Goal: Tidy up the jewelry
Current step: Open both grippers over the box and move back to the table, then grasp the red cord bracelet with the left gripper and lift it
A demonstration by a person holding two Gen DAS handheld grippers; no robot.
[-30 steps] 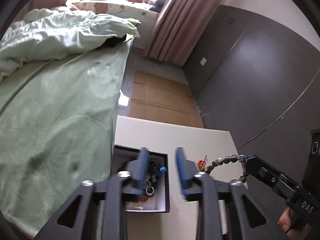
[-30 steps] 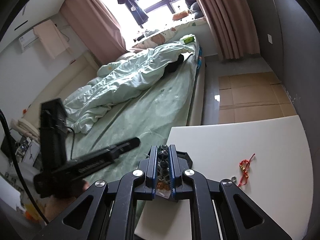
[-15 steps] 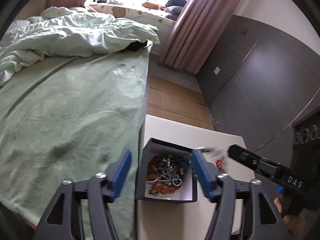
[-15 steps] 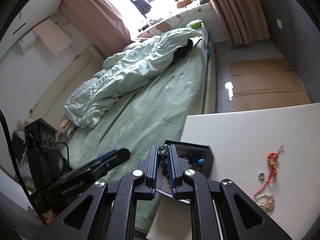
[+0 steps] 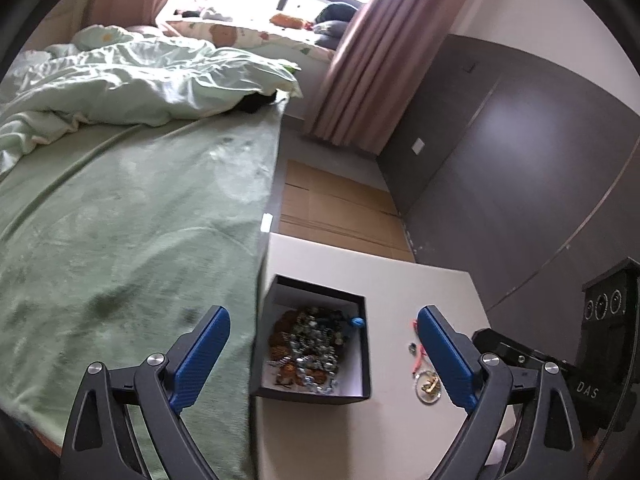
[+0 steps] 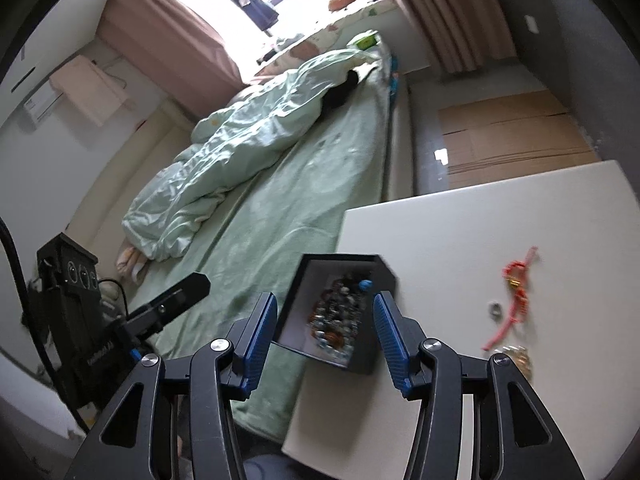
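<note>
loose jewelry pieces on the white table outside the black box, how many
3: a red cord charm farthest from the camera, a small silver ring left of it, and a gold piece nearest. More may hide behind the right gripper's fingers.

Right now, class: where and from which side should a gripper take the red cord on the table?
Grip the red cord at its straight lower stretch, coming from above with the fingers across it: it lies flat on the white table, apart from the black box, with a small ring close beside it.

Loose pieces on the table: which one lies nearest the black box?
The small silver ring. The red cord and the gold piece lie farther from the black box.
</note>
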